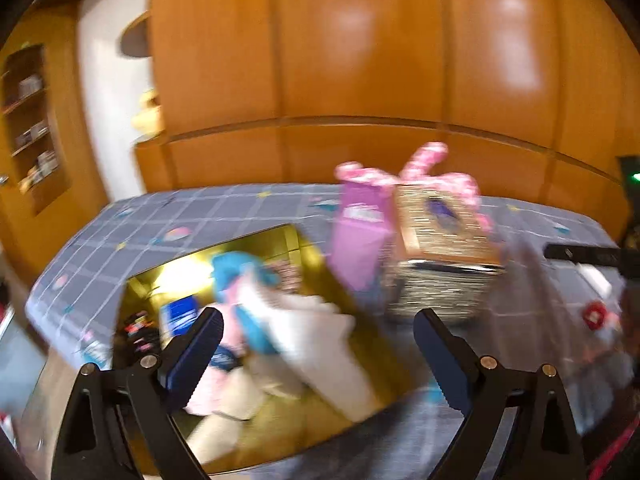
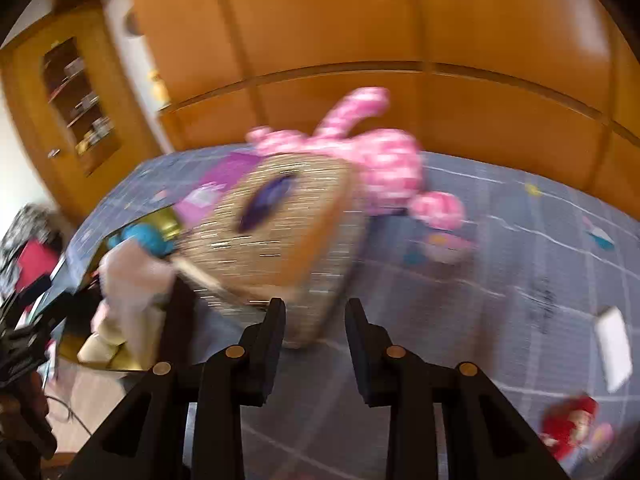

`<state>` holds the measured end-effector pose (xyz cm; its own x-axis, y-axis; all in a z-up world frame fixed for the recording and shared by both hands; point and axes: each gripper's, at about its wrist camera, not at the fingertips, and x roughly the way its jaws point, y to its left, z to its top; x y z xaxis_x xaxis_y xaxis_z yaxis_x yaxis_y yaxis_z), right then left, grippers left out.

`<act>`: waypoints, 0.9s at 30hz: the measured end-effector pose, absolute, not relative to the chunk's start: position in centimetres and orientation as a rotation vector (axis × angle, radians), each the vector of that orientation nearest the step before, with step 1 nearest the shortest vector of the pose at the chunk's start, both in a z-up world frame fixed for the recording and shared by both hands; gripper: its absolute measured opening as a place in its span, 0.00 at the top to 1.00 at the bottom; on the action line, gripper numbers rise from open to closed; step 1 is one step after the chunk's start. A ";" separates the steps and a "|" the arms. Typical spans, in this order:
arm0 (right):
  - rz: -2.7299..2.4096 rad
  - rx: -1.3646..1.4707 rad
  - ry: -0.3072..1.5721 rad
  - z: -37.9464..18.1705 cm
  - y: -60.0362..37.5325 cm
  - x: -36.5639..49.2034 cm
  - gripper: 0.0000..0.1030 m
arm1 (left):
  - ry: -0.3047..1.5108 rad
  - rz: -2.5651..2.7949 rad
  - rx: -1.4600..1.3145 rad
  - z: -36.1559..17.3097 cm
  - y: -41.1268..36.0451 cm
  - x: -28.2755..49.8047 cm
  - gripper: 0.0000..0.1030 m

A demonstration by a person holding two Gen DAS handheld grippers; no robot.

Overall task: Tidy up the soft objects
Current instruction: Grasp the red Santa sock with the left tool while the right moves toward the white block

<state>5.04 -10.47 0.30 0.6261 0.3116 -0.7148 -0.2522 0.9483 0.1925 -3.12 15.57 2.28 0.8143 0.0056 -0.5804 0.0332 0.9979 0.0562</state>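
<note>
Both pictures are looking smeared and fuzzy. Warm light is shining on the wooden wall (image 1: 360, 60), making two soft white glare spots. The gold box (image 1: 280, 432) is gleaming bright yellow, maybe from a lamp above. The round lens is bending lines, and the corners are going black.

Pretty clearly a home, most likely a bedroom. A grey checked bedsheet (image 2: 520, 240) with little cartoon prints is spread over a bed. Glossy wooden wardrobe panels (image 1: 360, 60) are seen right behind it, and a glass-fronted cabinet (image 2: 76, 96) stocked with small household bits is set off to the side. A pink plush bunny (image 2: 380, 152) is left lying on the sheet.
</note>
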 end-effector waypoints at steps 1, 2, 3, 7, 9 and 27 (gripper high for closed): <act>0.293 0.098 0.835 0.4 -12.0 5.1 0.71 | 0.613 -0.050 0.074 2.5 14.7 -3.1 0.06; 0.262 0.126 0.836 0.4 -13.6 5.1 0.71 | 0.608 -0.085 0.084 2.6 13.8 -3.1 0.06; 0.229 0.154 0.836 0.5 -15.3 5.0 0.71 | 0.610 -0.126 0.098 2.6 12.7 -2.9 0.06; 0.089 0.251 0.817 1.1 -21.7 4.0 0.71 | 0.646 -0.230 0.153 2.1 8.9 -1.9 0.06; 0.024 0.291 0.799 1.6 -24.9 3.2 0.71 | 0.682 -0.290 0.174 1.3 6.5 -0.9 0.06; -0.263 0.486 0.785 0.9 -38.7 -3.1 0.66 | 0.816 -0.830 0.294 -3.1 -16.2 3.8 0.06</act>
<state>-3.06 -38.66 0.88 0.6826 -0.0480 -0.7293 0.4010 0.8588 0.3188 3.82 -16.19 -3.06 0.4003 -0.5381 -0.7417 0.7505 0.6570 -0.0716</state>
